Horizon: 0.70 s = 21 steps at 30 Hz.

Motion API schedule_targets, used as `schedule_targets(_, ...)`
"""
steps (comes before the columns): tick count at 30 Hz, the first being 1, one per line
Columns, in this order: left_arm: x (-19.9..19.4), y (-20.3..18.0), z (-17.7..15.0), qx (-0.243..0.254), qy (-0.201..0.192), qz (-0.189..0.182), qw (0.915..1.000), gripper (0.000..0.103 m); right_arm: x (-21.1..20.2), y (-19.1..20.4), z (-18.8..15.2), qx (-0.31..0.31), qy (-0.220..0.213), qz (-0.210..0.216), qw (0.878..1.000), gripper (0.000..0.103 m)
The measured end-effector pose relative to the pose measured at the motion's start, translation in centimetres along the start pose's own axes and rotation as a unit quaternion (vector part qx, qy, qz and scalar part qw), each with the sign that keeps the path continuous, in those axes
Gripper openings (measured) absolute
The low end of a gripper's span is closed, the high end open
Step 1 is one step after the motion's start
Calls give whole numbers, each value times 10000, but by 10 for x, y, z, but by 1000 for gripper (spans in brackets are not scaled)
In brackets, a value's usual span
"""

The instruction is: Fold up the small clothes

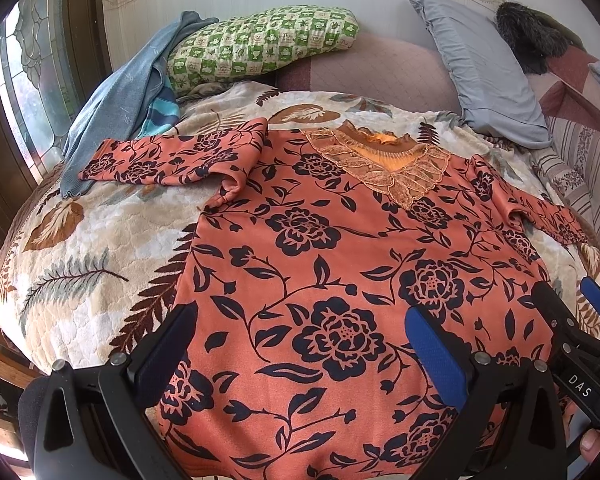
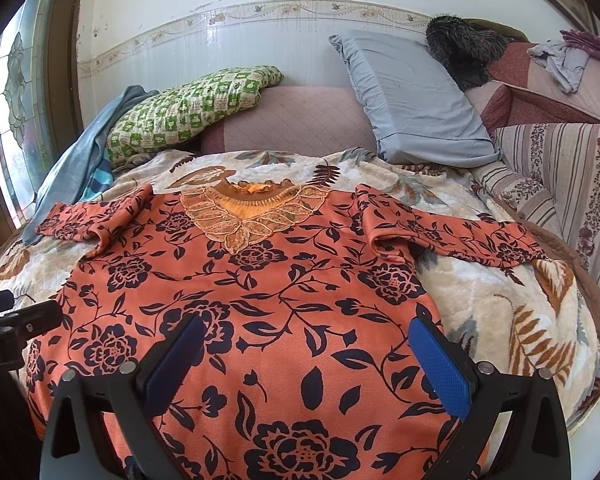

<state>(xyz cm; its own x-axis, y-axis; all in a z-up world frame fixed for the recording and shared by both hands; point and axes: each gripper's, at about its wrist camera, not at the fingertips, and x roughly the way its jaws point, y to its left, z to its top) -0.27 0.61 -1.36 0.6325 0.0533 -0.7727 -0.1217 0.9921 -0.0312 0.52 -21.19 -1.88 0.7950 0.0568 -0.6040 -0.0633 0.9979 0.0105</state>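
Observation:
An orange top with a dark flower print [image 1: 320,264] [image 2: 260,292] lies flat, front up, on a leaf-patterned blanket [image 1: 92,256] [image 2: 500,312], its lace collar [image 1: 384,164] [image 2: 248,216] at the far end. Both sleeves [image 1: 168,160] [image 2: 452,236] spread out sideways. My left gripper [image 1: 300,344] hovers open over the near hem, nothing between its fingers. My right gripper [image 2: 304,356] is also open above the hem's right part, empty. The right gripper's fingers [image 1: 556,312] show at the right edge of the left wrist view; the left gripper's body [image 2: 8,332] shows at the left edge of the right wrist view.
A blue-grey garment [image 1: 116,112] [image 2: 72,160] and a green checked pillow [image 1: 260,44] [image 2: 188,112] lie at the far left. A grey pillow [image 1: 484,68] [image 2: 412,96] leans at the back right, with a striped cushion [image 2: 560,172] beside it. A window [image 1: 24,80] is on the left.

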Motion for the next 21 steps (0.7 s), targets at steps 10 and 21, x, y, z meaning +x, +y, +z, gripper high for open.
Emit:
schedule_targets(10,0,-1,0,13,6,1,10000,103,0,0,0,0,-4,-4,10000,103)
schedule_targets(21,3,6,0,-64,88,-48,9999,103,2,-2,0,67,59,30,10000,103)
